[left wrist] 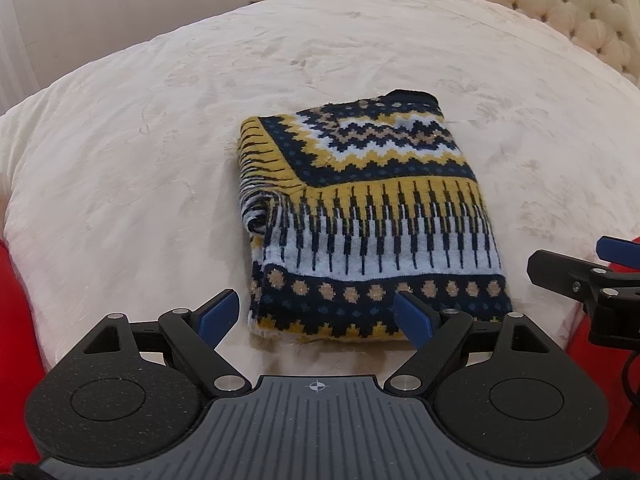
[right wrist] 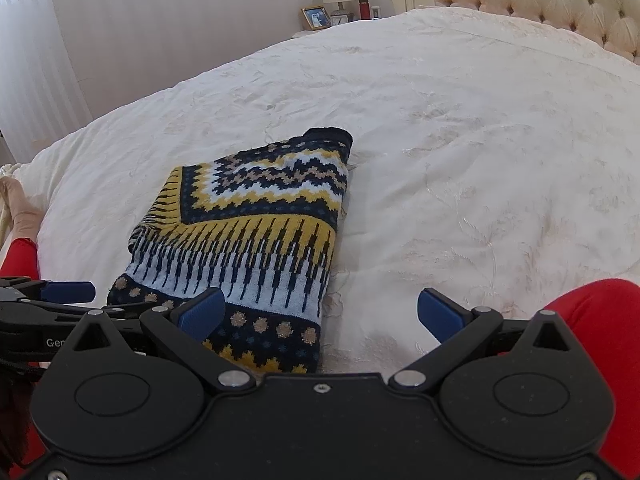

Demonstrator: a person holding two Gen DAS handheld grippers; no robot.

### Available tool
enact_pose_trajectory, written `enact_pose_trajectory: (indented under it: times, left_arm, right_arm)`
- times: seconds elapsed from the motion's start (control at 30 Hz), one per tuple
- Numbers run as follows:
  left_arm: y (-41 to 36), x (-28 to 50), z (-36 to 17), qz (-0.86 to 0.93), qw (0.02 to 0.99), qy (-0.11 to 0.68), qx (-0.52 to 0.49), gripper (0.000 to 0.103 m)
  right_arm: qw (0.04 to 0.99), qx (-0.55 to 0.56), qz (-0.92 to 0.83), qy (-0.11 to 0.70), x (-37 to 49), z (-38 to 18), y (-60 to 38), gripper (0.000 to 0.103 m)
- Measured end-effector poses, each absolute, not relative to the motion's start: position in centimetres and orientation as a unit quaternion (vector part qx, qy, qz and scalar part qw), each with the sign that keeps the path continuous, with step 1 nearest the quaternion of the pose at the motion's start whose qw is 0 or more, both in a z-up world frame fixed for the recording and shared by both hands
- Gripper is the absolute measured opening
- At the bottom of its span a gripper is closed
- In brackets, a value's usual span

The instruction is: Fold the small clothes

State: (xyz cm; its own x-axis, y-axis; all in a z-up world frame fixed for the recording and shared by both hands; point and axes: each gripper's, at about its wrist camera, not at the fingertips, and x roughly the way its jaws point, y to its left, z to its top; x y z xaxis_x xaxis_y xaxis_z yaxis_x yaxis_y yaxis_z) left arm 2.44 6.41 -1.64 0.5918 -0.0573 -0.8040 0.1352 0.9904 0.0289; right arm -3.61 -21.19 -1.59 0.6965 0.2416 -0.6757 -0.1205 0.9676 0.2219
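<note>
On the wide bedspread (left wrist: pixel 160 120), both grippers' fingers (left wrist: pixel 218 314) hang spread at the sweater (left wrist: pixel 360 216) hem.

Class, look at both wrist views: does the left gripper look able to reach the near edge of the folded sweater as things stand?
Probably yes. The left gripper is open, holds nothing, and points at the folded sweater, whose near edge lies just ahead on the bedspread. Nothing lies between them.
</note>
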Motion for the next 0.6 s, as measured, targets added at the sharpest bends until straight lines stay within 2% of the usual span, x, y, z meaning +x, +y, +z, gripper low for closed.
enact_pose_trajectory:
  times: [0.6]
  left_arm:
    - [5.98, 2.49, -1.89, -0.069, 0.89, 0.448, 0.048, 0.084]
  right_arm:
    - [0.916, 0.082, 0.097, 0.381, -3.45, -1.75, -21.14, 0.102]
